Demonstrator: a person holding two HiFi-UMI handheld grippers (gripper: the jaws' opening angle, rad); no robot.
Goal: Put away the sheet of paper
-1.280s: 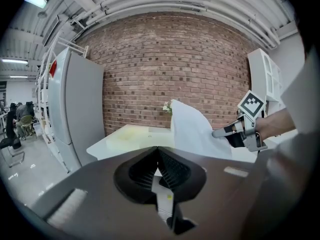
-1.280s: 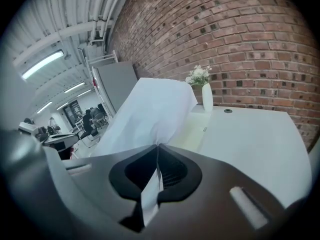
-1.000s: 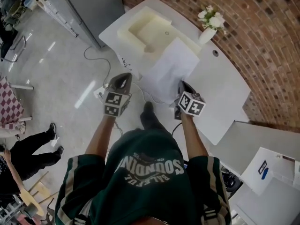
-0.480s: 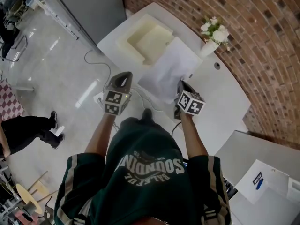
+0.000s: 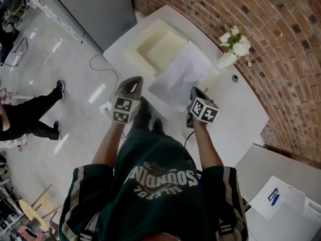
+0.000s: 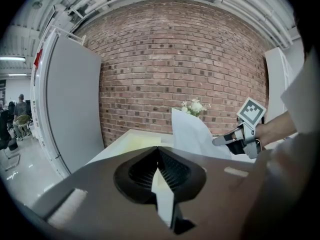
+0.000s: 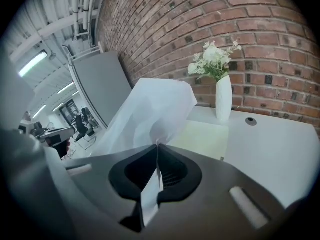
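Observation:
A white sheet of paper [image 5: 180,77] hangs crumpled from my right gripper [image 5: 195,91], which is shut on its lower edge above the near side of the white table [image 5: 235,119]. In the right gripper view the paper [image 7: 150,109] rises out of the closed jaws [image 7: 157,145]. A shallow cream tray [image 5: 153,46] lies on the table just beyond the sheet. My left gripper [image 5: 133,81] is held over the floor left of the table, shut with nothing in it. The left gripper view shows its closed tips [image 6: 158,148], the paper [image 6: 192,134] and the right gripper [image 6: 220,140].
A white vase of flowers [image 5: 231,46] stands at the table's back by the brick wall [image 5: 281,29]. A grey cabinet [image 5: 95,9] stands at the left. A cable [image 5: 100,64] lies on the floor. A bystander's legs [image 5: 30,119] are at the far left. Another table [image 5: 271,169] with papers is at lower right.
The table and tray have come a little nearer to the grippers, so the held paper now hangs closer to the tray. The bystander at the left has walked further up the floor.

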